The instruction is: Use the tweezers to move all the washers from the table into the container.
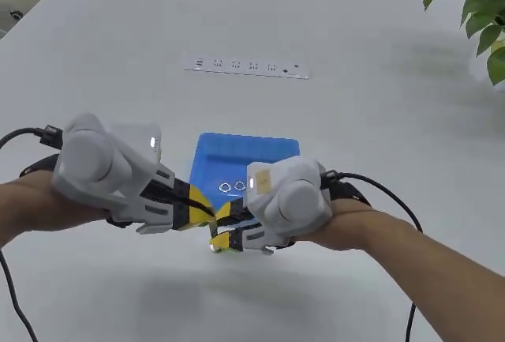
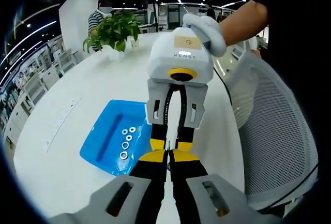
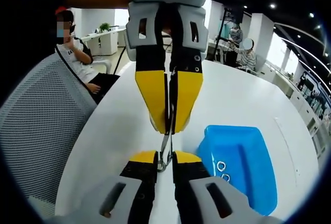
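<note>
**Tweezers held between two tools, beside the container**

The left tool point(image 3: 168, 128) has its jaws pressed together on the tweezers point(image 3: 166, 144), pinching the slim legs flat, probably to keep them from twisting. The lower end of the tweezers sits in the narrow gap of the right tool point(image 3: 164, 158). Whether that tool grips it, or a washer is at the tip, I cannot tell.

Both tools meet low over the tabletop point(image 1: 331, 34), just in front of the blue container point(image 1: 237, 146), so any carry is short. Several washers point(image 1: 226, 187) already lie inside. The near tabletop edge and a mesh chair point(image 3: 41, 125) are close behind; open room lies beyond the container.
</note>
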Tool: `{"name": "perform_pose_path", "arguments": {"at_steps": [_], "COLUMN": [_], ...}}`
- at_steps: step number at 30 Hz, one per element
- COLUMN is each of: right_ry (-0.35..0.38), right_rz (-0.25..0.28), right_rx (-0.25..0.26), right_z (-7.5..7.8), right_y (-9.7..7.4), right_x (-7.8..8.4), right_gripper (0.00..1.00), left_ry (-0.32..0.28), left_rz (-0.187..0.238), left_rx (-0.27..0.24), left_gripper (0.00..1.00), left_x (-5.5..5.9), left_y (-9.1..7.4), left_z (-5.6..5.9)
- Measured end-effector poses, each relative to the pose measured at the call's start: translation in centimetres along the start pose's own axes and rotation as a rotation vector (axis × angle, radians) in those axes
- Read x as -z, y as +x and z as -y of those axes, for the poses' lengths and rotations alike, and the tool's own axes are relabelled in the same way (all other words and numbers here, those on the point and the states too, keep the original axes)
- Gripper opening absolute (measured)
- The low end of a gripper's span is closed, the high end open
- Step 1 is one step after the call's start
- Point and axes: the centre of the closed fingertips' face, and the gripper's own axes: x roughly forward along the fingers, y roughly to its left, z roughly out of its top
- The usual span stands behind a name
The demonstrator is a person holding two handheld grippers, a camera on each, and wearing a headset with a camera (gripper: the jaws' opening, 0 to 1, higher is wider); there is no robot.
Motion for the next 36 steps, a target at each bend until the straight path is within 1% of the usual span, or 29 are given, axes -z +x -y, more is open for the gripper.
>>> {"name": "perform_pose_path", "arguments": {"at_steps": [3,6,10,23,31,33,36], "right_ry": [-0.008,-0.04,-0.052,-0.023,-0.021,-0.021,-0.02], "right_rz": [-0.004,-0.025,-0.028,-0.02,-0.025,-0.022,-0.015], "right_rx": [0.001,-0.004,-0.013,-0.013,-0.015,-0.016,-0.013], "right_z": [0.04,-0.1,-0.05,-0.05,-0.03,-0.06,-0.05], "right_y": [-0.01,0.19,0.24,0.19,0.07,0.0,-0.2], "right_x": [0.0,0.26,0.31,0.28,0.33,0.29,0.06], "right_gripper": [0.11,0.11,0.1,0.08,0.08,0.08,0.08], "left_ry": [0.002,0.001,0.0,-0.007,-0.011,-0.016,-0.04], "left_rz": [-0.001,0.0,0.0,-0.001,-0.001,0.004,0.022], "left_rx": [0.0,0.002,0.002,-0.003,-0.006,-0.008,-0.005], "left_gripper": [0.06,0.05,0.05,0.06,0.06,0.06,0.07], "left_x": [0.0,-0.03,0.03,0.06,-0.06,-0.14,-0.4], "left_y": [-0.01,-0.01,-0.07,-0.05,0.04,0.01,-0.16], "left_z": [0.04,0.06,0.04,0.09,0.09,0.09,0.11]}}
